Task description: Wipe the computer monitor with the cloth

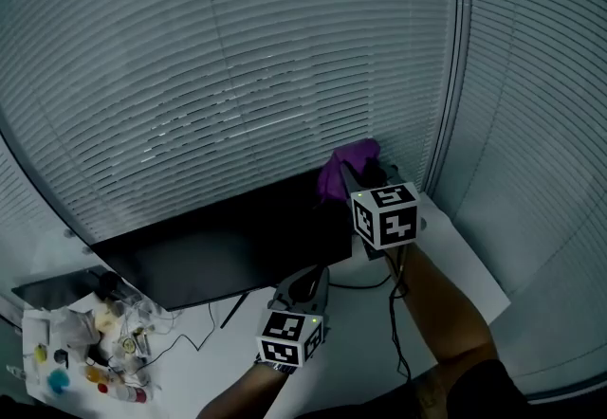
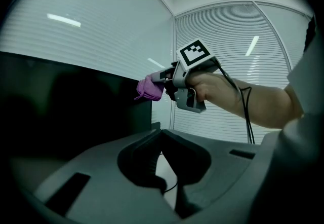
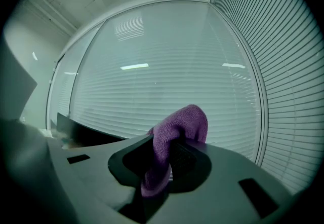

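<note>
The right hand-held gripper (image 3: 169, 153) is clenched on a purple cloth (image 3: 174, 129), which bulges above its jaws and hangs down between them. In the head view the cloth (image 1: 345, 165) sits at the top right corner of the dark computer monitor (image 1: 218, 251), which stands on a white table (image 1: 460, 265) before closed window blinds (image 1: 237, 76). The left hand-held gripper (image 1: 302, 289) hangs low near the monitor's lower edge, jaw tips together on nothing.
</note>
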A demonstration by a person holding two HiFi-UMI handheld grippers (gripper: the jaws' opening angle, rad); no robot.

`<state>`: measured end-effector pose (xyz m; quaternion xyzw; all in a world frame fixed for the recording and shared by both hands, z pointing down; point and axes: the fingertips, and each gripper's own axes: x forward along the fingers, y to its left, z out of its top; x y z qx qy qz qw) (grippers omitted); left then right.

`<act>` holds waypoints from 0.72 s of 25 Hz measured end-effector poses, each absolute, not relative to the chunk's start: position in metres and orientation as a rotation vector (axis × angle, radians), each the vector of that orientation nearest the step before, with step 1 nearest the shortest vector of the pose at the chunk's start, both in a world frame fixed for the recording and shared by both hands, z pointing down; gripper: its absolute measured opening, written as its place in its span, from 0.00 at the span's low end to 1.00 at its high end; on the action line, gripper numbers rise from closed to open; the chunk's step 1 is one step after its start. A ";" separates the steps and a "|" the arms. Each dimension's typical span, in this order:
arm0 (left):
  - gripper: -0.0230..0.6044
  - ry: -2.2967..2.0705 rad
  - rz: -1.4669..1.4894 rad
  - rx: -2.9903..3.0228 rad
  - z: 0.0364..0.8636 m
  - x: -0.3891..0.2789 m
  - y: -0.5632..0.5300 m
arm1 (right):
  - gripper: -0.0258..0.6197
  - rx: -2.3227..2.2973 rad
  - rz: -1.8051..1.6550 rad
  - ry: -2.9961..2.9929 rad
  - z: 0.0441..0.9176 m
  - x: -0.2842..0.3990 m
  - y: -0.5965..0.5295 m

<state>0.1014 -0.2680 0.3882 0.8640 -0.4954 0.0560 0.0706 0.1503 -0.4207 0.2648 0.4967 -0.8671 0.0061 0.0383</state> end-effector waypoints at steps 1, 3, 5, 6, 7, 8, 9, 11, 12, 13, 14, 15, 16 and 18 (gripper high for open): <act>0.05 -1.488 0.167 2.600 0.388 0.104 -0.269 | 0.16 1.523 0.019 -2.657 0.266 0.153 -0.422; 0.05 -1.481 0.164 2.604 0.387 0.110 -0.270 | 0.16 1.523 0.019 -2.651 0.266 0.158 -0.424; 0.05 -1.476 0.164 2.608 0.386 0.114 -0.272 | 0.16 1.526 0.019 -2.647 0.266 0.161 -0.426; 0.05 -1.475 0.167 2.608 0.387 0.114 -0.272 | 0.16 1.530 0.023 -2.648 0.266 0.162 -0.426; 0.05 -1.472 0.173 2.609 0.388 0.115 -0.271 | 0.16 1.533 0.030 -2.649 0.267 0.164 -0.426; 0.05 -1.468 0.181 2.611 0.389 0.116 -0.270 | 0.16 1.539 0.037 -2.649 0.268 0.166 -0.426; 0.05 -1.465 0.186 2.614 0.389 0.118 -0.270 | 0.16 1.546 0.041 -2.647 0.269 0.169 -0.426; 0.05 -1.470 0.180 2.615 0.389 0.118 -0.271 | 0.16 1.570 0.045 -2.642 0.270 0.176 -0.428; 0.05 -1.473 0.175 2.612 0.390 0.118 -0.271 | 0.16 1.584 0.052 -2.639 0.271 0.180 -0.429; 0.05 -1.473 0.175 2.610 0.390 0.118 -0.271 | 0.16 1.599 0.062 -2.635 0.271 0.185 -0.431; 0.05 -1.469 0.178 2.610 0.390 0.119 -0.271 | 0.16 1.615 0.075 -2.629 0.272 0.190 -0.433; 0.05 -1.465 0.181 2.611 0.389 0.121 -0.271 | 0.16 1.630 0.085 -2.620 0.272 0.195 -0.434; 0.05 -1.461 0.180 2.610 0.388 0.122 -0.271 | 0.16 1.644 0.090 -2.609 0.272 0.199 -0.436; 0.05 -1.456 0.175 2.610 0.387 0.122 -0.272 | 0.16 1.671 0.094 -2.589 0.272 0.206 -0.438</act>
